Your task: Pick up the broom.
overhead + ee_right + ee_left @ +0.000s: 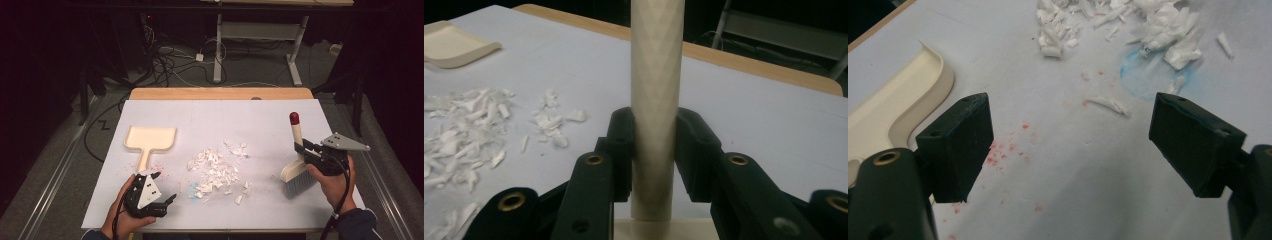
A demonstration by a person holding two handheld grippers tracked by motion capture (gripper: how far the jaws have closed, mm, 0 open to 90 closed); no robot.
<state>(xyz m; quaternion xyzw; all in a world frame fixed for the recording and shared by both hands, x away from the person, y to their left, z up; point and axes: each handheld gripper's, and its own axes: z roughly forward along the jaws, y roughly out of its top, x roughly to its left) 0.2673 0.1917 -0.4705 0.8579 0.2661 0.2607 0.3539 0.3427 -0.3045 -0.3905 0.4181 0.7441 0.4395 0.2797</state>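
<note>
A cream dustpan (150, 139) lies flat at the table's left, its handle toward me; its rim (908, 95) shows in the left gripper view. White paper scraps (217, 170) are scattered mid-table, also seen as scraps (1128, 25) and scraps (469, 125). My left gripper (162, 187) hovers open near the front left, just below the dustpan handle, with nothing between its jaws. My right gripper (305, 150) is shut on the cream handle (656, 100) of a hand brush (298, 175), whose grey bristles rest on the table and whose red tip (294, 118) points away.
A white sheet (250, 115) covers the wooden table (220, 93). Red specks (998, 150) and a blue smudge (1148, 75) stain the sheet. Cables (170, 60) and desk legs stand on the floor beyond the far edge.
</note>
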